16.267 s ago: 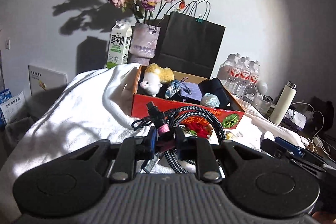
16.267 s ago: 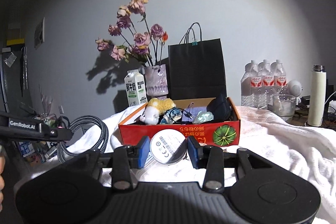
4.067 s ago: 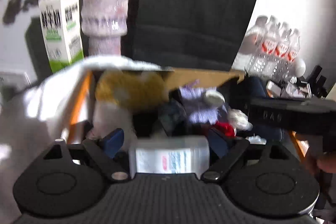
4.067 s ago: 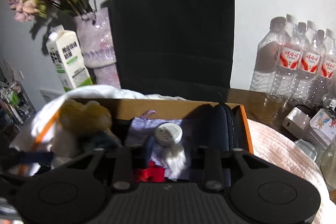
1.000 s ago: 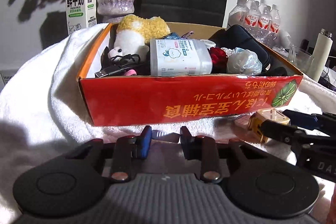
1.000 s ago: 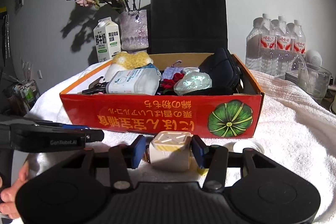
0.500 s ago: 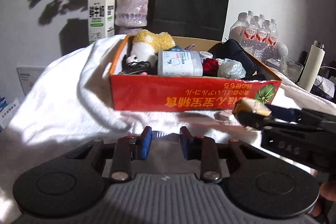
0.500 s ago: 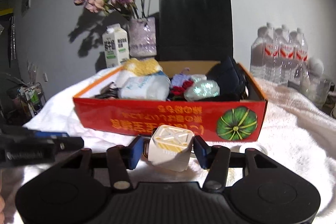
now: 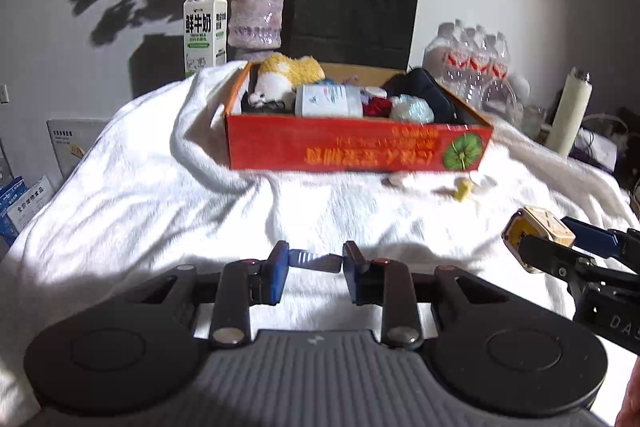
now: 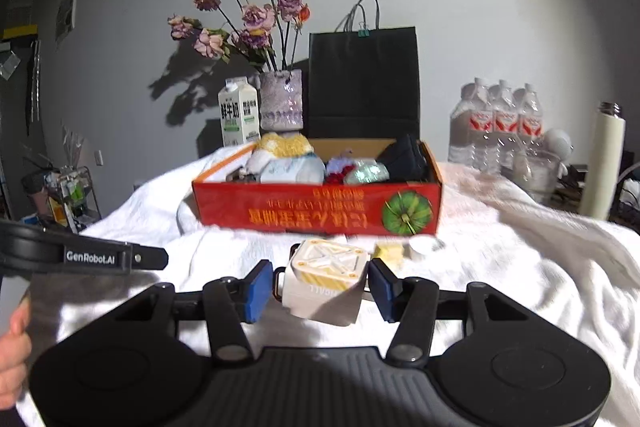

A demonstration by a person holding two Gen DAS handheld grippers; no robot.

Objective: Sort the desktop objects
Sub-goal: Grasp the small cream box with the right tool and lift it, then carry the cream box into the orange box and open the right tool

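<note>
Nearest to me, the right gripper (image 10: 320, 285) has its fingers closed on a cream-and-yellow cube-shaped gadget (image 10: 326, 277), tilted a little between the blue pads and held clear of the white towel (image 10: 520, 267) that covers the counter. Beside it the left gripper (image 9: 314, 263) holds its fingers narrow, and a thin bluish strip seems to bridge them, though I cannot tell whether it is a held thing or just light on the pads. Just beyond the cube, a small yellow block (image 10: 388, 251) and a white round cap (image 10: 420, 249) lie loose on the towel, close to the front wall of the red cardboard box (image 10: 320, 213). That box is already crowded: a yellow plush toy (image 10: 284, 145), a white wipes pack (image 10: 294, 169), a crumpled plastic wad (image 10: 366, 173) and a dark pouch (image 10: 404, 155). Behind stand a milk carton (image 10: 237, 117), a vase of dried roses (image 10: 280, 107), a black paper bag (image 10: 364, 83), water bottles (image 10: 496, 123) and a cream flask (image 10: 604, 163). The risk, as I judge it, lies in the cube's skewed seat: the pads bear on its sides unevenly, so a quick swing could twist it loose onto the towel. Dropped into the full box, it might also perch on the heap and roll out.
</note>
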